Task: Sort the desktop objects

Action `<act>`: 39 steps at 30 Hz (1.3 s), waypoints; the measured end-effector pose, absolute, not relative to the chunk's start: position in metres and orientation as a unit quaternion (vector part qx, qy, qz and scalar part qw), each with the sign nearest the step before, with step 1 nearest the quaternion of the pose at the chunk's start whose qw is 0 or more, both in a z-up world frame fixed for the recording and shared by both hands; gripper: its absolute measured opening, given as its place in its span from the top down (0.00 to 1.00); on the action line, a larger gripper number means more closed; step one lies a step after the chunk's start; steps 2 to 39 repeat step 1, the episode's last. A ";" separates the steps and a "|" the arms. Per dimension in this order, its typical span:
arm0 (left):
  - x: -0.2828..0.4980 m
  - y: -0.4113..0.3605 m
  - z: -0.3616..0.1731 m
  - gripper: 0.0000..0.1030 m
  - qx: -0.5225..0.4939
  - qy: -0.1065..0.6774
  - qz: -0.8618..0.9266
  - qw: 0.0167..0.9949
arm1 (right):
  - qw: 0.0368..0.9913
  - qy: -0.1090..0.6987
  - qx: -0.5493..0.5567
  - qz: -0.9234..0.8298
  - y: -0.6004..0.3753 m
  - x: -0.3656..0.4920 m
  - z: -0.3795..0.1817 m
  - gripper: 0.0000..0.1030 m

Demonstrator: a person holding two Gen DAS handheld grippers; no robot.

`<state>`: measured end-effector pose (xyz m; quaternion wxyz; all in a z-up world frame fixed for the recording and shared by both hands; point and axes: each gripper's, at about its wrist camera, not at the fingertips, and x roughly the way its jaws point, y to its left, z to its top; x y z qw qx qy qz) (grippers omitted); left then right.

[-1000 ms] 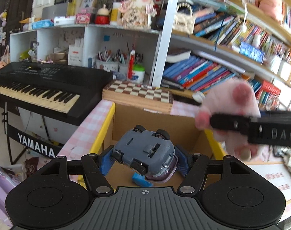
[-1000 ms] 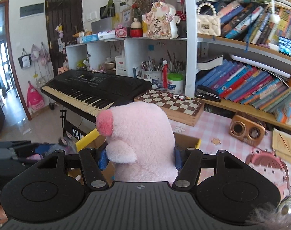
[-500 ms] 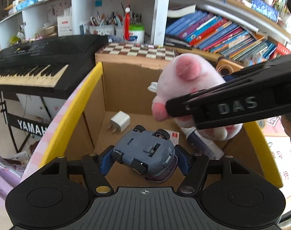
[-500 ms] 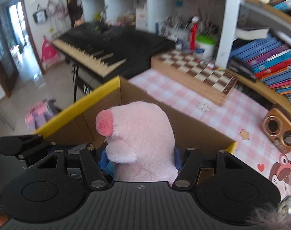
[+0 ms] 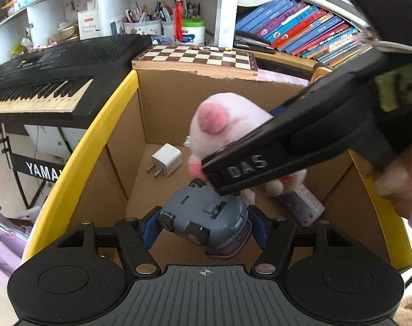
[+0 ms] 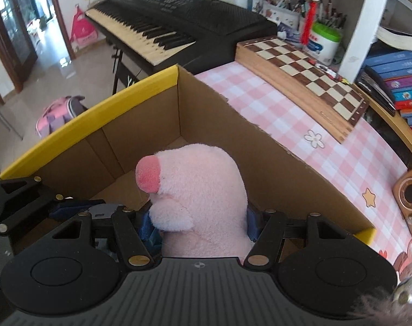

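Two grippers hung over an open cardboard box. Left gripper had its blue fingers clamped on a grey toy car, low centre of its view. Right gripper gripped a pink plush pig, centre frame. On the box floor lay a white plug and a tube.

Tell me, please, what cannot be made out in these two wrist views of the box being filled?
- Tube on the box floor, left wrist view: label too small; upper end hidden by the plush pig.
- Toy car, right wrist view: mostly hidden behind the left hand-held gripper.
- Box floor, right wrist view: covered by the pig.
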<state>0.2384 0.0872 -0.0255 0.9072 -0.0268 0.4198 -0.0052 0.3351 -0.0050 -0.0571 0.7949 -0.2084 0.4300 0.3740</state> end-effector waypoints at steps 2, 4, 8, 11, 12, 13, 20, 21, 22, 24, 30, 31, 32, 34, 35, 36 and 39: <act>0.239 0.087 -0.025 0.35 -0.026 0.422 -0.007 0.906 | 0.792 0.432 -0.212 0.376 -0.002 0.336 -0.059 0.42; 0.239 0.087 -0.025 0.35 -0.026 0.422 -0.007 0.906 | 0.792 0.432 -0.212 0.376 -0.002 0.336 -0.059 0.42; 0.239 0.087 -0.025 0.35 -0.026 0.422 -0.007 0.906 | 0.792 0.432 -0.212 0.376 -0.002 0.336 -0.059 0.42; 0.239 0.087 -0.025 0.35 -0.026 0.422 -0.007 0.906 | 0.792 0.432 -0.212 0.376 -0.002 0.336 -0.059 0.42; 0.239 0.087 -0.025 0.35 -0.026 0.422 -0.007 0.906 | 0.792 0.432 -0.212 0.376 -0.002 0.336 -0.059 0.42; 0.239 0.087 -0.025 0.35 -0.026 0.422 -0.007 0.906 | 0.792 0.432 -0.212 0.376 -0.002 0.336 -0.059 0.42; 0.239 0.087 -0.025 0.35 -0.026 0.422 -0.007 0.906 | 0.792 0.432 -0.212 0.376 -0.002 0.336 -0.059 0.42; 0.239 0.087 -0.025 0.35 -0.026 0.422 -0.007 0.906 | 0.792 0.432 -0.212 0.376 -0.002 0.336 -0.059 0.42; 0.239 0.087 -0.025 0.35 -0.026 0.422 -0.007 0.906 | 0.792 0.432 -0.212 0.376 -0.002 0.336 -0.059 0.42; 0.239 0.087 -0.025 0.35 -0.026 0.422 -0.007 0.906 | 0.792 0.432 -0.212 0.376 -0.002 0.336 -0.059 0.42; 0.239 0.087 -0.025 0.35 -0.026 0.422 -0.007 0.906 | 0.792 0.432 -0.212 0.376 -0.002 0.336 -0.059 0.42; 0.239 0.087 -0.025 0.35 -0.026 0.422 -0.007 0.906 | 0.792 0.432 -0.212 0.376 -0.002 0.336 -0.059 0.42; 0.239 0.087 -0.025 0.35 -0.026 0.422 -0.007 0.906 | 0.792 0.432 -0.212 0.376 -0.002 0.336 -0.059 0.42; 0.239 0.087 -0.025 0.35 -0.026 0.422 -0.007 0.906 | 0.792 0.432 -0.212 0.376 -0.002 0.336 -0.059 0.42; 0.239 0.087 -0.025 0.35 -0.026 0.422 -0.007 0.906 | 0.792 0.432 -0.212 0.376 -0.002 0.336 -0.059 0.42; 0.239 0.087 -0.025 0.35 -0.026 0.422 -0.007 0.906 | 0.792 0.432 -0.212 0.376 -0.002 0.336 -0.059 0.42; 0.239 0.087 -0.025 0.35 -0.026 0.422 -0.007 0.906 | 0.792 0.432 -0.212 0.376 -0.002 0.336 -0.059 0.42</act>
